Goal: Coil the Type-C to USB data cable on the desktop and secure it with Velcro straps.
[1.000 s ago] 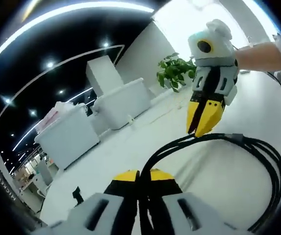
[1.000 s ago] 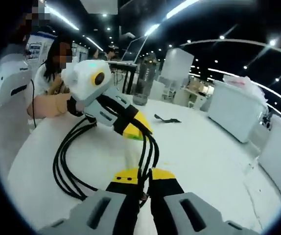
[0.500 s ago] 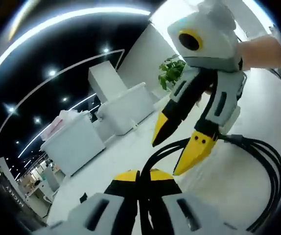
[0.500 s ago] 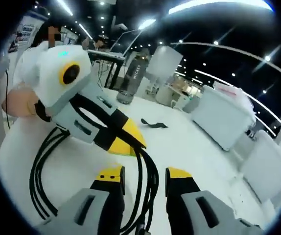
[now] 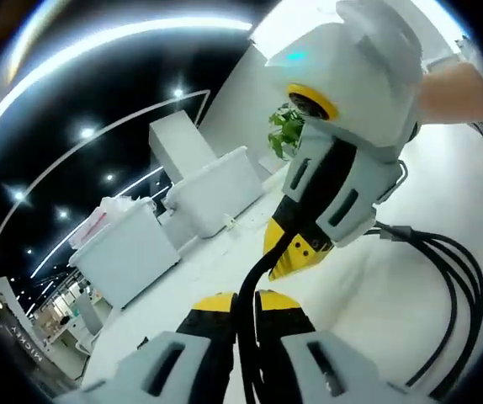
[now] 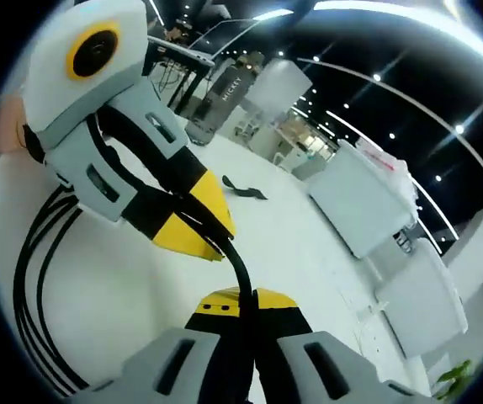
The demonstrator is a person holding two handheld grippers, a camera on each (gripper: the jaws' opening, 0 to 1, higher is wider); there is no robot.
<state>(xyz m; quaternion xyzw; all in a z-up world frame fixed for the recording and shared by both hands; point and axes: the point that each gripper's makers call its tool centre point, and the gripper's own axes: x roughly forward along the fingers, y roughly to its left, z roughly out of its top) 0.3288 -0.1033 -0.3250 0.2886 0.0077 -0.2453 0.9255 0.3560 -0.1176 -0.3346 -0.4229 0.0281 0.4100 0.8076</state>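
The black cable is gathered into several loops above the white desktop. My left gripper is shut on the bunched strands at the bottom of the left gripper view. Just beyond it my right gripper points down, shut on the same bundle. In the right gripper view my right gripper clamps the cable, and the left gripper grips it right above, almost tip to tip. The loops hang off to the left. A black Velcro strap lies flat on the desktop farther off.
White cabinets stand past the table's edge. A green plant sits at the far side. A dark bottle-like stand rises near the strap. A person's hand holds the right gripper.
My right gripper had opened and let go of the cable, then moved in close to the left gripper and shut on the bundle again. The left gripper kept its hold.
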